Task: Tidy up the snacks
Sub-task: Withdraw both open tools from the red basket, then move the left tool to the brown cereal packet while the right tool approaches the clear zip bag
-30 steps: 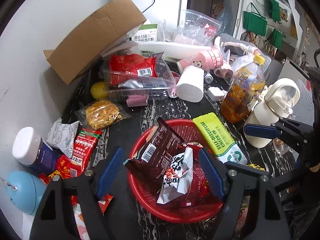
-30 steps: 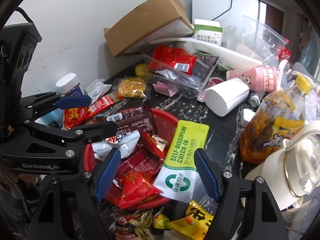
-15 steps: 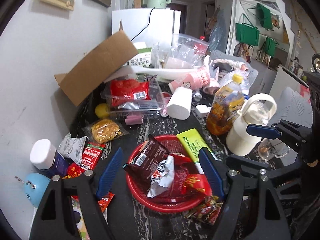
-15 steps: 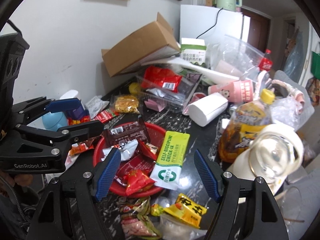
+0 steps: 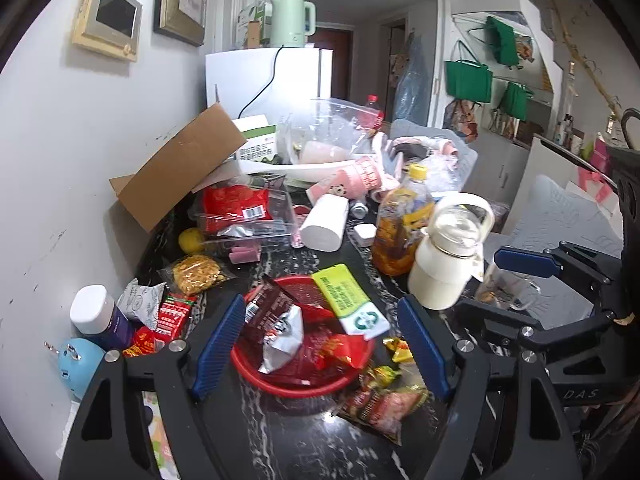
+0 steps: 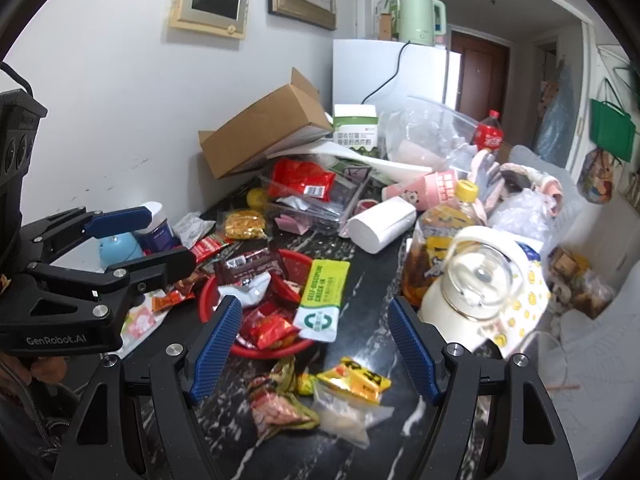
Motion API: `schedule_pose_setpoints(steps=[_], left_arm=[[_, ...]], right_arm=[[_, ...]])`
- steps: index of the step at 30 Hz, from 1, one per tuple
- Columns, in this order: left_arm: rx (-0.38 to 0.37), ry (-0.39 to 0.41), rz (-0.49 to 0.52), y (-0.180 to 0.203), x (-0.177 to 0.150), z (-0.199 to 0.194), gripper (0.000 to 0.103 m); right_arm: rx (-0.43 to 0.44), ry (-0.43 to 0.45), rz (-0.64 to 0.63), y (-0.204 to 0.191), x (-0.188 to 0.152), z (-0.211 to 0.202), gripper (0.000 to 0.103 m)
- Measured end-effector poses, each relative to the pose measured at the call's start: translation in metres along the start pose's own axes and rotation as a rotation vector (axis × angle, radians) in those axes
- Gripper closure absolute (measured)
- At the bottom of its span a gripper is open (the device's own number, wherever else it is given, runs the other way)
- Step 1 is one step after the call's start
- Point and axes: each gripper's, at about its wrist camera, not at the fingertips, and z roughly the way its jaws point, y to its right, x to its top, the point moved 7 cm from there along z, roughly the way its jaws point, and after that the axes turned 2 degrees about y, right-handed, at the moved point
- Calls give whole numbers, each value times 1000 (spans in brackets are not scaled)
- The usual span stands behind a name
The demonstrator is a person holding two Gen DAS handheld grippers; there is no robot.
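Left wrist view: the left hand-held gripper (image 5: 320, 344) hangs spread wide and empty above the red basket (image 5: 256, 370) of snack packets on the dark worktop (image 5: 288, 432), green packet (image 5: 350, 300) leaning over its rim. Right wrist view: the right hand-held gripper (image 6: 314, 346) is likewise wide apart, holding nothing, with loose snacks (image 6: 280, 404) lying on the worktop just beside the basket (image 6: 208, 300).

Black hand-held gripper (image 6: 314, 344) frames, ribbed blue pads (image 6: 216, 344), silver screws
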Motion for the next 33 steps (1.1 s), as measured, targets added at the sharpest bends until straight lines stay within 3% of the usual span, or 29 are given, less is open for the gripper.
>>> schedule_pose_setpoints(steps=[12,24,33], left_arm=[[-65,-5,37,36,-27,-27,25],[-157,-89,51,70,-71,-23,25],[-224,-167,28,84,-106,-12,25]], right_arm=[[-43,18,61,3,-35,-44,27],[-112,-30,154,14,-90,-66,27],[-117,-89,211,17,-132,-66,27]])
